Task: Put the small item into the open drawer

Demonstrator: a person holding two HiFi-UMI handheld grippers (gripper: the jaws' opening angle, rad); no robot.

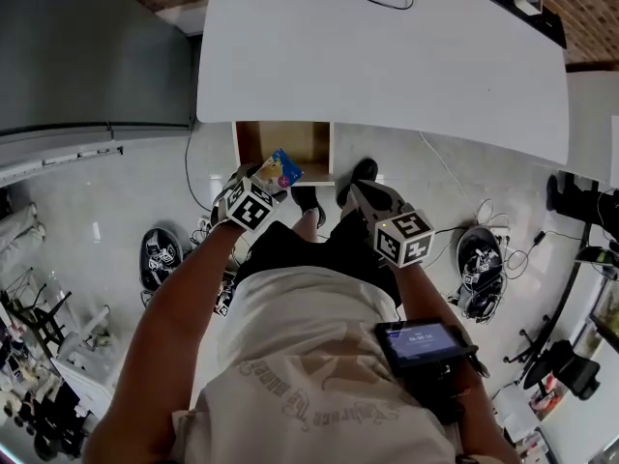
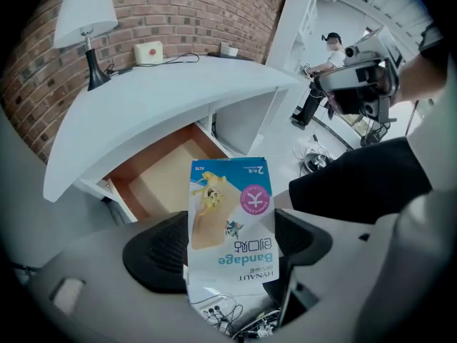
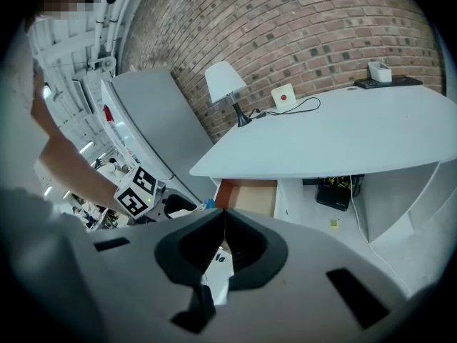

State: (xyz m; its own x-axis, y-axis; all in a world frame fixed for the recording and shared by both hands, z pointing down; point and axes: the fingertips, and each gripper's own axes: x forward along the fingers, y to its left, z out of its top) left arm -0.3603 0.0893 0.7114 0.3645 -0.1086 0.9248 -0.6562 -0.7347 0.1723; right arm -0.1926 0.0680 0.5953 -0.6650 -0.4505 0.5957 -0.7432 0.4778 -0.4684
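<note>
My left gripper [image 1: 263, 184] is shut on a small bandage packet [image 2: 230, 227], blue and white with a pink round mark. In the head view the packet [image 1: 280, 169] hangs just over the front edge of the open wooden drawer [image 1: 283, 145] under the white desk [image 1: 387, 56]. In the left gripper view the drawer [image 2: 166, 176] lies ahead and slightly left of the packet. My right gripper [image 1: 360, 193] is held to the right of the drawer, its jaws [image 3: 223, 245] shut with nothing between them. The right gripper view shows the drawer [image 3: 251, 196] beyond the jaws.
A lamp [image 2: 87, 26] and a white box [image 2: 149, 51] stand on the desk by the brick wall. Cables and headsets [image 1: 481, 259] lie on the floor at right. A grey cabinet [image 1: 92, 51] stands at left. A person [image 2: 319, 77] stands far off.
</note>
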